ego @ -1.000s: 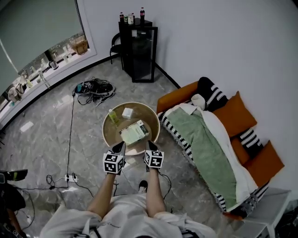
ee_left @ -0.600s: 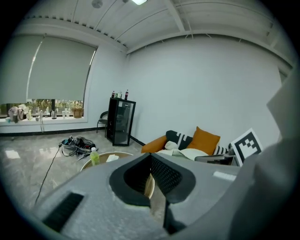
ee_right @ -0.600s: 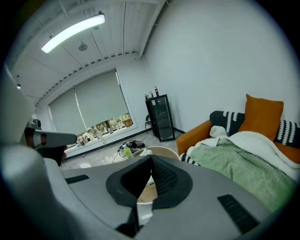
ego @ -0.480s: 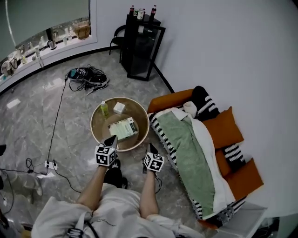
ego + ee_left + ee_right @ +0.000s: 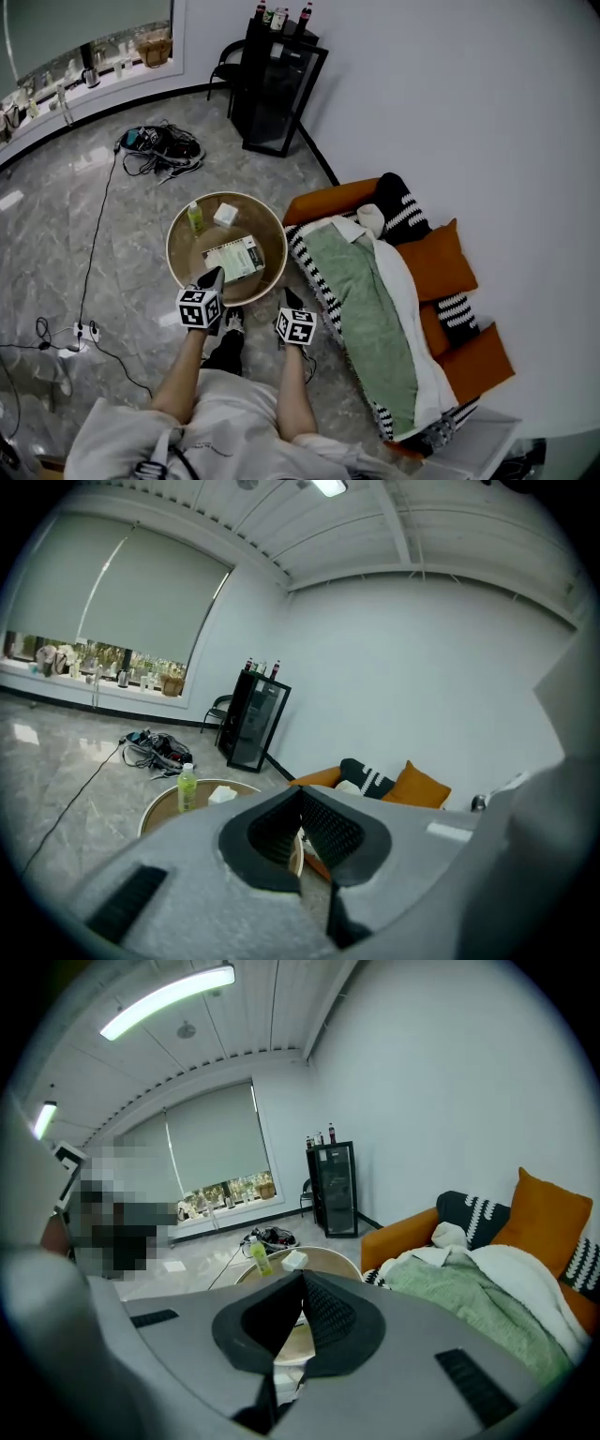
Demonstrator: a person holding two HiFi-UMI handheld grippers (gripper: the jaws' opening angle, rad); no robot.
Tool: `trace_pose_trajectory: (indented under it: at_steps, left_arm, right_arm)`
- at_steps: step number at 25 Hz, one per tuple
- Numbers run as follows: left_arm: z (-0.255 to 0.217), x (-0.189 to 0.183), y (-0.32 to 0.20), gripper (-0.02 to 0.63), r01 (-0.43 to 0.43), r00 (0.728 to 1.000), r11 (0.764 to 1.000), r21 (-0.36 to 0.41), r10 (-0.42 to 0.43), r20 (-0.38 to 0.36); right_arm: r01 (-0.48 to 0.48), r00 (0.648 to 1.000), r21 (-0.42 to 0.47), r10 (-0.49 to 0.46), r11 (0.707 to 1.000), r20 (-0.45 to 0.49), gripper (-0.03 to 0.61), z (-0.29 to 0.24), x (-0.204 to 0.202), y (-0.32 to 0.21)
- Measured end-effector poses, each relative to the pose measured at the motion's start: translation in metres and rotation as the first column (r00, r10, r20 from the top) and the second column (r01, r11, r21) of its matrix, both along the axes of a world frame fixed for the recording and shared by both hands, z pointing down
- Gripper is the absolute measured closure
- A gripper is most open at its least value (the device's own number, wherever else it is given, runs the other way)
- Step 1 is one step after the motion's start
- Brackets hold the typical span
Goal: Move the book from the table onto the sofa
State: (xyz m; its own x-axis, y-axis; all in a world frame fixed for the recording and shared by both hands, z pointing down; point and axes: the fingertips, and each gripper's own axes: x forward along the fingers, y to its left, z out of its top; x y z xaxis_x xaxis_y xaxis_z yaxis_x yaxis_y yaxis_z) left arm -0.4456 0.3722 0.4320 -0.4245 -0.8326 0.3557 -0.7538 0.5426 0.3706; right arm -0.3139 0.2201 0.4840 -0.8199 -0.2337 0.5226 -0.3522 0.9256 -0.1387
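Book (image 5: 234, 260) lies flat on the round worktop (image 5: 178, 272), on the half nearer the person. Its cover print is too small to read. A green bottle (image 5: 195, 217) and a small white box (image 5: 225, 214) stand on the far half, apart from the book.

Left tool (image 5: 217, 274): jaws closed together, nothing between them. Its tip is over the worktop's near rim, just short of the book; contact cannot be judged from the head view. In the left gripper view the tool's own body hides the book; only the bottle and box show past it.

Right tool (image 5: 284, 292): jaws also closed and empty, its tip beside the rim on the sofa side. In the right gripper view the book is again hidden behind the jaws.

Sofa (image 5: 328, 199): orange, right of the worktop, with the seat mostly buried under a green blanket (image 5: 361, 300) and striped throws.
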Motion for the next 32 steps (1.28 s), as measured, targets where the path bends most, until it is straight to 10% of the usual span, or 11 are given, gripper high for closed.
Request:
trace_pose_trajectory:
  at_steps: [13, 19, 25, 32]
  left_arm:
    - [0.035, -0.072, -0.007, 0.604, 0.175, 0.973, 0.982, 0.073, -0.161, -0.164]
    - [0.091, -0.096, -0.003, 0.604, 0.319, 0.900, 0.940, 0.120, -0.261, -0.349]
    - [0.141, -0.134, -0.006, 0.604, 0.271, 0.924, 0.958, 0.095, -0.231, -0.305]
    - [0.243, -0.159, 0.001, 0.604, 0.310, 0.882, 0.949, -0.058, -0.310, -0.356]
  right_arm:
    - [0.213, 0.948, -0.047, -0.218, 0.976, -0.234, 0.573, 0.054, -0.040, 0.013]
    - [0.480, 0.799, 0.057, -0.409, 0.876, -0.440, 0.572, 0.070, -0.074, 0.006]
    - [0.338, 0.878, -0.049, -0.334, 0.940, -0.344, 0.572, 0.110, -0.144, -0.032]
    - [0.414, 0.771, -0.161, -0.440, 0.896, -0.460, 0.574, 0.195, -0.162, -0.044]
